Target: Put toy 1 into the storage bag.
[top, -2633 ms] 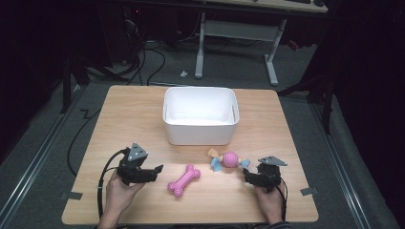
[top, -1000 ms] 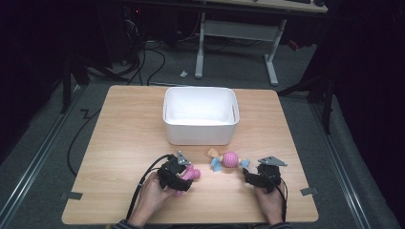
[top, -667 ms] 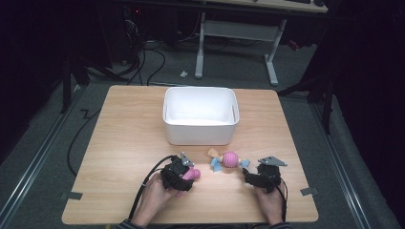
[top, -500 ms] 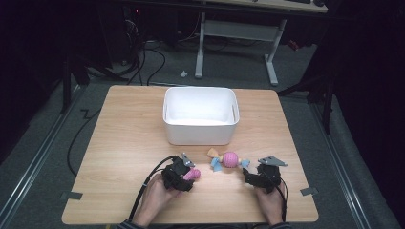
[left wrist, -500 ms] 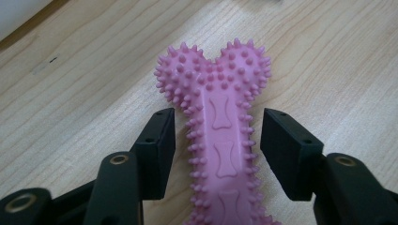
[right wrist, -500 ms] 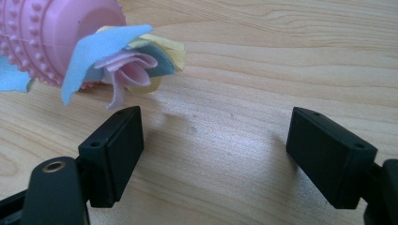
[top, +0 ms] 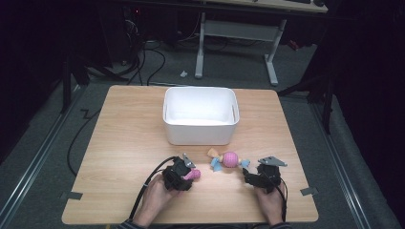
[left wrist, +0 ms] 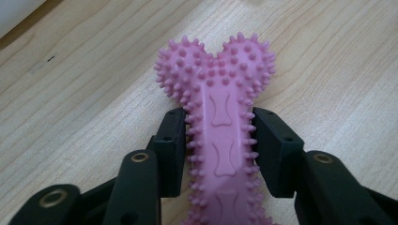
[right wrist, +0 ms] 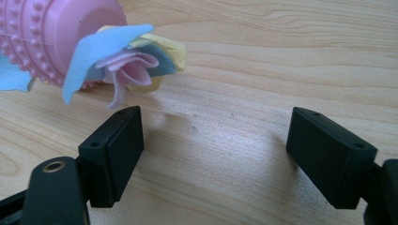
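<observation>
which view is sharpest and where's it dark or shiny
Left gripper view: sharpest, evenly lit, the pink spiky bone crisp between the left claw pads. Right gripper view: the right claw is in focus, a soft sheen on the table, the pink ball toy slightly soft. High view: table lit, surroundings nearly black.

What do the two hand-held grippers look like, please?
Both the left gripper and the right gripper are black, with two blocky jaws ending in flat rectangular pads with small screw holes. Each carries a grey three-cornered plate on top and trails a black cable.
</observation>
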A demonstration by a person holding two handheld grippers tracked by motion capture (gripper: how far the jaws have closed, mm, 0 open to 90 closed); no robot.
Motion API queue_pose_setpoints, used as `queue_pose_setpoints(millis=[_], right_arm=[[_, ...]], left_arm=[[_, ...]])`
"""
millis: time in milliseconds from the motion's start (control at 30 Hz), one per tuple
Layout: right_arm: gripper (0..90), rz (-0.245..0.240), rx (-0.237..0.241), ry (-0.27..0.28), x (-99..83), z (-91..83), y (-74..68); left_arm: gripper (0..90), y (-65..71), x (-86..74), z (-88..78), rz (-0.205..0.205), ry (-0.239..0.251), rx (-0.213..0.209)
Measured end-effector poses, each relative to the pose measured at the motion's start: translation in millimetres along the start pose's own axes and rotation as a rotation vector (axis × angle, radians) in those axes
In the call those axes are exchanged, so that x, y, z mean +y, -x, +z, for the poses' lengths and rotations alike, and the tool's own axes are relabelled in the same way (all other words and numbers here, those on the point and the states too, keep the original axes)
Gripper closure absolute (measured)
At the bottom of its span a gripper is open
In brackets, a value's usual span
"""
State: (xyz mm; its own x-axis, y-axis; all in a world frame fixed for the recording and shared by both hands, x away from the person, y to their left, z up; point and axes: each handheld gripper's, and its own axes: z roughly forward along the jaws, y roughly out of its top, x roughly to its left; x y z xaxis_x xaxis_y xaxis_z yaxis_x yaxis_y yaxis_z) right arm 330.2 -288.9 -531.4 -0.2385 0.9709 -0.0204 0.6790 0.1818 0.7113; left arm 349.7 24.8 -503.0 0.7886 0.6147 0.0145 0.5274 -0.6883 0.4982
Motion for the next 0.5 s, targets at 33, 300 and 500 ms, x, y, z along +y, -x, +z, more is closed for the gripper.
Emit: queue_pose_setpoints(millis=[33, 300, 500], right_arm=[[19.5, 0.0, 0.0, 0.0, 0.0, 0.0, 0.0], [19.4, -0.001, 0.0, 0.0, 0.0, 0.0, -0.1], [19.4, -0.003, 0.001, -0.001, 0.0, -0.1, -0.2]], left_arm=[[58.4, 0.1, 0.1, -0.7, 0.009, -0.003, -0.002], [58.8, -2.8, -1.2, -7.4, 0.01, 0.018, -0.006], [58.8, -8.0, -2.7, -18.8, -0.005, 0.08, -0.075]])
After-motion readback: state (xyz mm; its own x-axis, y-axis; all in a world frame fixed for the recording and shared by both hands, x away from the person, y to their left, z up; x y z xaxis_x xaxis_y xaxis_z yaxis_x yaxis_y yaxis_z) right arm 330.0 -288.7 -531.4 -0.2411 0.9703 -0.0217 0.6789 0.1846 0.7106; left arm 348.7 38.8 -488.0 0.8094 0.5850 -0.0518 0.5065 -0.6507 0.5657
